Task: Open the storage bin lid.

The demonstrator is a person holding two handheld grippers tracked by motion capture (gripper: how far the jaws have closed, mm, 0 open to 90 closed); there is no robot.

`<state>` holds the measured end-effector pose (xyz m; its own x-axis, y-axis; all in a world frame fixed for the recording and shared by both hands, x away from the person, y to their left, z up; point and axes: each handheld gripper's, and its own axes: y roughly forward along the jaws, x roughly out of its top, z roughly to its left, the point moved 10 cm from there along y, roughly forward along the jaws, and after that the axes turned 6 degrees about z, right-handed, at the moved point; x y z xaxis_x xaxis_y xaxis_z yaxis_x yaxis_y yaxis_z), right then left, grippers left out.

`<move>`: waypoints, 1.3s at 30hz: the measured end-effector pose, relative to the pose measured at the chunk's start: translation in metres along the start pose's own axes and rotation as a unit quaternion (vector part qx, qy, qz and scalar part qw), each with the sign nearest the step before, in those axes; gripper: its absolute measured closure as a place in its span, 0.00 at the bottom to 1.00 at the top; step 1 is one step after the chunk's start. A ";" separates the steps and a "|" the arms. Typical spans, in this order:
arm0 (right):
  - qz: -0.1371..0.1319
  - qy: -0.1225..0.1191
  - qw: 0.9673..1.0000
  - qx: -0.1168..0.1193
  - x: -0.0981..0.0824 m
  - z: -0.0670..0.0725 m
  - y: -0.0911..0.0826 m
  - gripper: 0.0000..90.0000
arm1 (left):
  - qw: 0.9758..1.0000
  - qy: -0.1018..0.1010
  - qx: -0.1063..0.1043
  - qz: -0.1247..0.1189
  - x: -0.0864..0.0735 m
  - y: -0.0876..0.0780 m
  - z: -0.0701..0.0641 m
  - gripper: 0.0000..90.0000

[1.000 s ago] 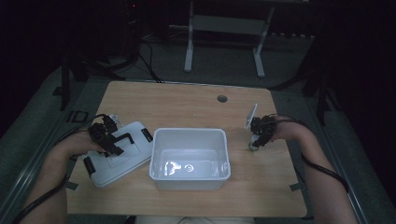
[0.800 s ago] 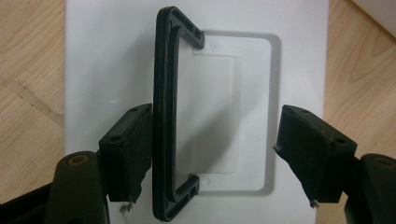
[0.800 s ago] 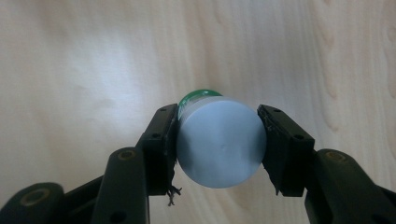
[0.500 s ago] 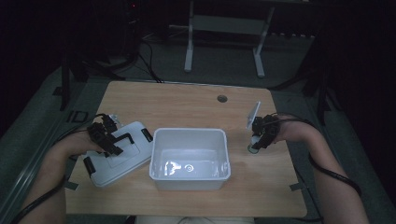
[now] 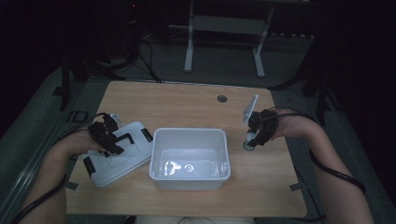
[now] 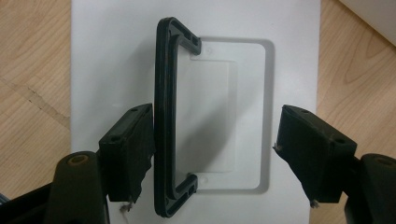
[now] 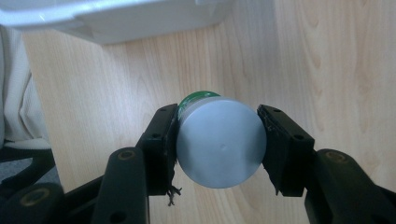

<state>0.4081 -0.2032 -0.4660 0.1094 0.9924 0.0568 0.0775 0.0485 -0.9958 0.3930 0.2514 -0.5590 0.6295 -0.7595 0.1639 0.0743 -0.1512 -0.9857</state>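
A: Containers?

B: White bin at mid-front of the table, open top, nothing solid seen inside, just glare off the bottom. Lid flat on the table just left of it, near the front-left corner, black handle folded down on top.

A: L gripper?

B: Left gripper over the lid, jaws apart. In the left gripper view, one pad right beside the handle bar, maybe touching, other pad well clear across the recess. Nothing clamped.

A: R side?

B: Right gripper near the table's right edge, jaws clamped on a small bottle, grey cap, green body peeking behind. Bottle just right of the bin, not touching it.

A: Changes vs a sec ago?

B: Right gripper and bottle seem raised a bit and shifted slightly; bottle looks off the wood now, though gap hard to judge from above. Left gripper, lid, bin same spots. Both sets of jaws unchanged.

A: Bottle's axis?

B: Long axis runs along the gripper's own line of sight: cap end toward the gripper cam, green end pointing down at the table, a bit tilted. In the high view, lower end angled down and toward the bin side.
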 end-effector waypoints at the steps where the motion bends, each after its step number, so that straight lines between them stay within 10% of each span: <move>1: -0.003 -0.001 1.000 -0.001 0.003 0.000 -0.003 0.56 | 1.000 0.000 0.001 0.001 0.000 0.000 0.000 0.31; 18: -0.024 -0.035 0.999 -0.017 0.045 0.015 -0.043 0.56 | 1.000 -0.001 0.004 0.001 -0.003 -0.001 0.000 0.31; 39: -0.039 -0.091 0.995 0.000 0.098 0.035 -0.023 0.55 | 1.000 -0.003 0.002 0.001 -0.007 0.003 -0.001 0.31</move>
<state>0.3821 -0.1027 -0.4402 -0.0780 0.9897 0.1200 0.0780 0.1261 -0.9890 0.3885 0.2554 -0.5630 0.6336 -0.7566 0.1614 0.0760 -0.1468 -0.9862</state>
